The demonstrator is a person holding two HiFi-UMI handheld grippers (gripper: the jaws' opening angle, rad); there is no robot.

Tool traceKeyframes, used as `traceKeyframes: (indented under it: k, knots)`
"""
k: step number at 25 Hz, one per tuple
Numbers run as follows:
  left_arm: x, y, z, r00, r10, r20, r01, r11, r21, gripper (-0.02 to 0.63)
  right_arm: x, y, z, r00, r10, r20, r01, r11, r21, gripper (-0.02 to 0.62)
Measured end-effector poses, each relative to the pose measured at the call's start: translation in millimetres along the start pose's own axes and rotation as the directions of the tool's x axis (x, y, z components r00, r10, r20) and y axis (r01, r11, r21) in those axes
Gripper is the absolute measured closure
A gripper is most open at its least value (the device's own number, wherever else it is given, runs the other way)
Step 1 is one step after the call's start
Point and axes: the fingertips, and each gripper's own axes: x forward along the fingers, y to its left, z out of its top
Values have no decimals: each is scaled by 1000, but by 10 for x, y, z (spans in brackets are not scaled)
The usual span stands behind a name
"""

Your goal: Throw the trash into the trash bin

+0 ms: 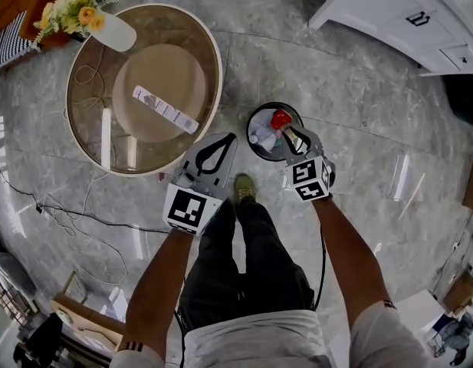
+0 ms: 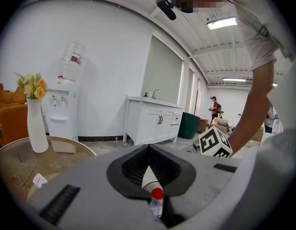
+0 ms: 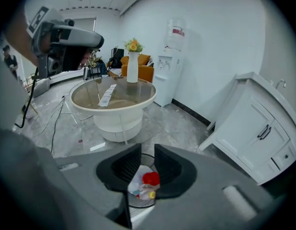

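Note:
A black wire trash bin (image 1: 252,126) stands on the floor just ahead of the person's shoe (image 1: 242,188). Inside it lies crumpled white trash with a red piece (image 1: 280,119). My right gripper (image 1: 291,138) hangs directly over the bin, open by a narrow gap. In the right gripper view (image 3: 148,150) the trash (image 3: 147,182) shows through that gap, down in the bin (image 3: 138,204), free of the pads. My left gripper (image 1: 233,136) is left of the bin, its tips meeting (image 2: 148,146). A small red-capped bottle (image 2: 157,200) shows low in its jaw opening; whether it is held is unclear.
A round glass table (image 1: 214,61) stands at the left with a long white strip (image 1: 165,108) and a vase of flowers (image 1: 106,25) on it. A white cabinet (image 1: 405,14) fills the upper right. Cables (image 1: 67,205) trail over the floor at the left.

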Motion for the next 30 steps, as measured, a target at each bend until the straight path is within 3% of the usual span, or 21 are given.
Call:
traceKeyframes:
  k: [3,6,13,21,25,30]
  knots:
    - [-26,3,0,1000,16,1,-16,1000,-2,606,-31,16,61,1000,13,24,-13,1000,-11,528]
    - [-52,24,-7,999,32,8,-32,999,-2,606,-65,69,159,998,22,57,-20,999,-27,588]
    - [-169,109,-48,998,62,1,-62,997,-36,606,-144,247,527,984,55,168,-48,998,-45,594]
    - [-494,453,-149,987,160,11,-159,987,-36,606,-290,738,1429,906,196,374,-163,979,-119,594]
    - [-723,702,-198,976,219,12,-219,975,-39,606,-206,1088,1819,871,267,412,-212,961,-177,594]
    - [-968,996,-283,962,274,9,-273,961,-41,606,-52,1442,2097,851,323,415,-248,942,-225,594]
